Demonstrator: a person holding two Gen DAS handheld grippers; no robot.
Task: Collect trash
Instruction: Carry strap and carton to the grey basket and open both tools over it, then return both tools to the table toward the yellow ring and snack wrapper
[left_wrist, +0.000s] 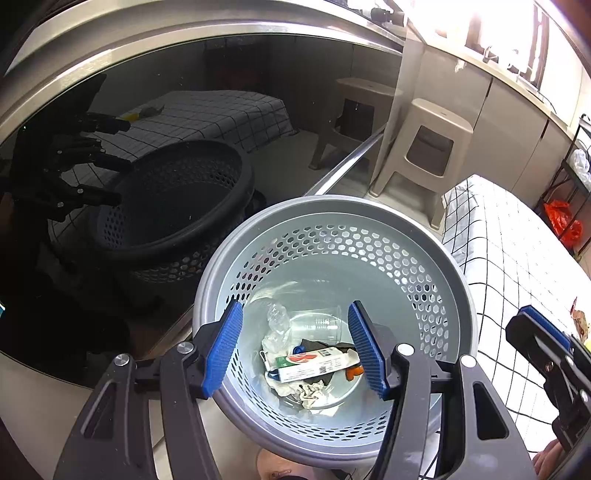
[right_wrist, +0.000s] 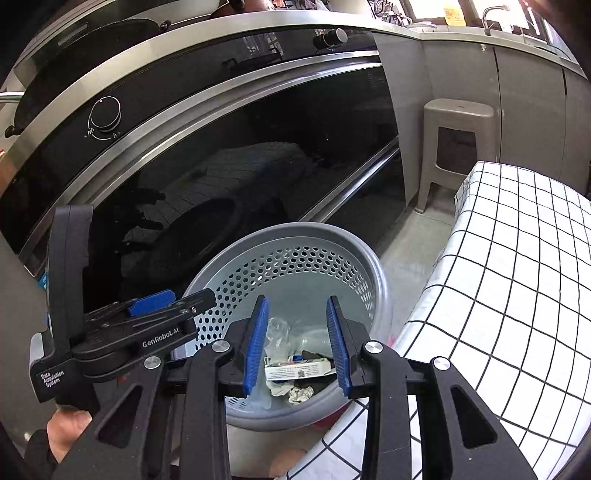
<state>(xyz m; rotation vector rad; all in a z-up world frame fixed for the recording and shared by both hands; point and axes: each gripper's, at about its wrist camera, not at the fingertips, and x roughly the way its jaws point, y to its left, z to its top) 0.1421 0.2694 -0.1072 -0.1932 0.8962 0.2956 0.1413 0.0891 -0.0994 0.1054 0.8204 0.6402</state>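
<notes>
A grey perforated trash basket (left_wrist: 436, 240) stands on the floor beside a checked tablecloth; it also shows in the right wrist view (right_wrist: 376, 273). Inside lie a white box with a red mark (left_wrist: 314, 363), crumpled paper (left_wrist: 314, 393), a clear plastic cup (left_wrist: 321, 325) and crushed clear plastic (left_wrist: 277, 317). The box shows in the right wrist view too (right_wrist: 299, 371). My left gripper (left_wrist: 295, 349) is open and empty above the basket mouth. My right gripper (right_wrist: 297, 345) is open and empty above the basket. The left gripper appears at the left of the right wrist view (right_wrist: 155, 306).
A black glass oven front (right_wrist: 229, 166) with a steel handle (right_wrist: 354, 181) stands right behind the basket. The checked cloth table (right_wrist: 517, 277) lies to the right. A beige plastic stool (left_wrist: 428, 147) stands further back. A red bag (left_wrist: 563, 221) hangs at far right.
</notes>
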